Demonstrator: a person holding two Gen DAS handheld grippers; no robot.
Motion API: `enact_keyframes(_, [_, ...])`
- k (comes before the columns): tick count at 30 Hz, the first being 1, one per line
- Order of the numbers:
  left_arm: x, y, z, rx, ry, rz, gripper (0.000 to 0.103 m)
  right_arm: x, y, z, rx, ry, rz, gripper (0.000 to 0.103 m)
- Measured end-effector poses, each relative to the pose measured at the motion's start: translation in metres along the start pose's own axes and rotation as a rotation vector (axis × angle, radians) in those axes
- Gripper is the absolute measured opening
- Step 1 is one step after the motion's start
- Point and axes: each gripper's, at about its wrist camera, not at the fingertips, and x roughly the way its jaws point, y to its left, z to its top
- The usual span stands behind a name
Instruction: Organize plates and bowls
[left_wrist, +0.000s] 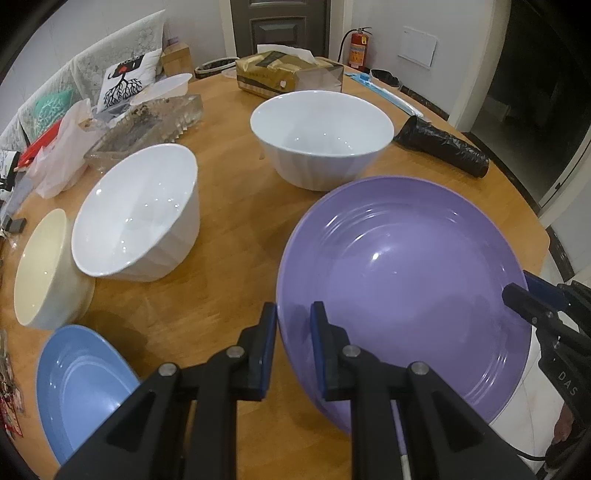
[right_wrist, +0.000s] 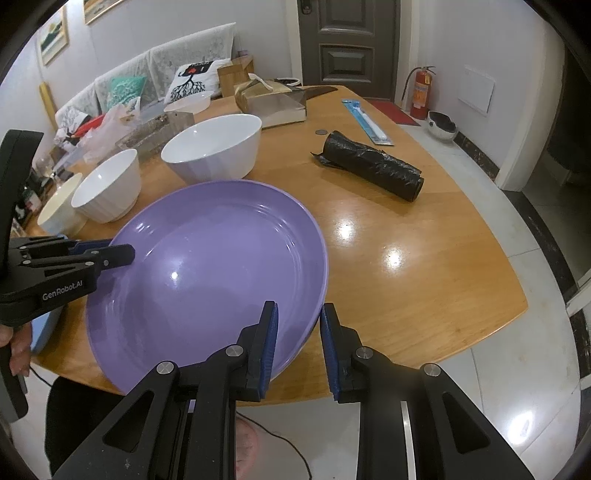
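Two hand-held grippers share one wide, glossy purple plate (left_wrist: 402, 291): the left hand-held gripper (left_wrist: 293, 325) has its jaws nearly closed across the plate's near-left rim, and the right hand-held gripper (right_wrist: 299, 328) pinches the near-right rim the same way. The plate hangs tilted over the near edge of the wooden counter (right_wrist: 424, 266), partly past it. Left of it, a pale blue plate (left_wrist: 79, 391) lies flat at the near-left corner. Farther left stand a small cream bowl (left_wrist: 44, 269) and a ribbed white bowl (left_wrist: 136, 214), close together; a larger white bowl (left_wrist: 321, 136) sits apart beyond the purple plate. Nothing looks stacked yet, so I judge the sorting barely begun: plates and bowls all remain to be grouped.
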Motion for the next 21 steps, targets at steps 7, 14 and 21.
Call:
enact_keyframes(7, [-0.012,0.005,-0.001,-0.023,-0.015,-0.016,0.02,-0.012,-0.001,0.001,0.004,-0.029,0.007,0.045])
enact_keyframes(14, [-0.047,0.033,-0.008,-0.081,-0.077,-0.04,0.028,-0.057,0.019,0.009,-0.086,-0.192,0.022,0.08])
enact_keyframes(21, [-0.086,0.09,-0.032,-0.164,-0.142,-0.01,0.029,-0.092,0.061,0.01,-0.142,-0.436,0.069,0.093])
